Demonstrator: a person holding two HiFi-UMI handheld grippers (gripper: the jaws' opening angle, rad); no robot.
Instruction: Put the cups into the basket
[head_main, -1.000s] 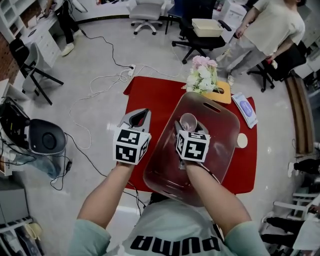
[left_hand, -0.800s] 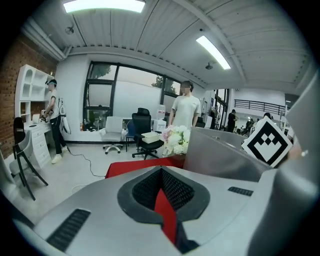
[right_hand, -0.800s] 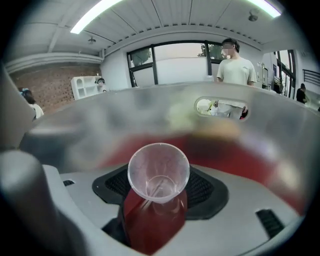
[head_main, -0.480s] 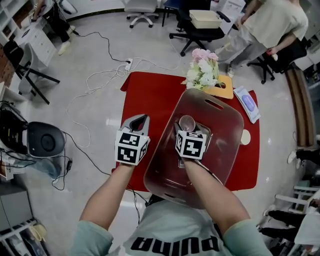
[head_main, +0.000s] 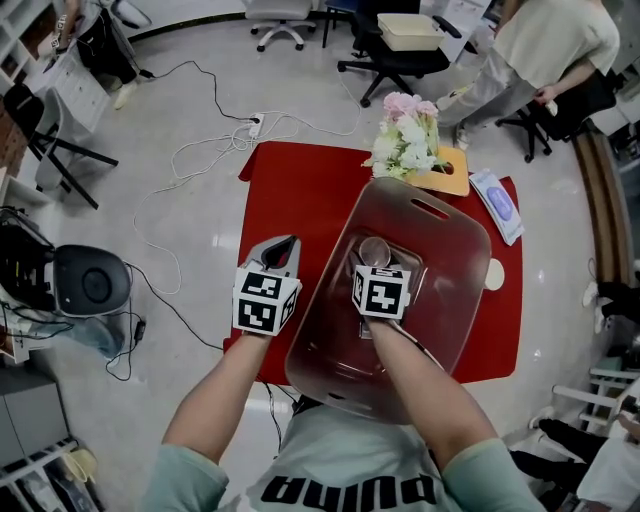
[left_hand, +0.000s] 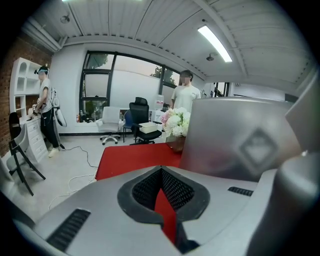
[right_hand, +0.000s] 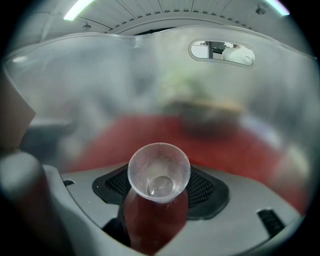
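Note:
A translucent plastic basket stands on the red table. My right gripper is inside it, shut on a small clear cup. In the right gripper view the cup sits between the jaws with its mouth toward the camera, and the basket wall fills the view behind it. My left gripper hovers outside the basket at its left, over the table, shut with nothing in it. The left gripper view shows the jaws of my left gripper together and the basket wall close at the right.
A bunch of flowers and an orange board stand beyond the basket's far end. A blue-and-white pack and a round white disc lie at the table's right edge. Cables, office chairs and people are on the floor around.
Both grippers stay almost where they were, the right one still holding the cup inside the basket. Only the head view has shifted a little.

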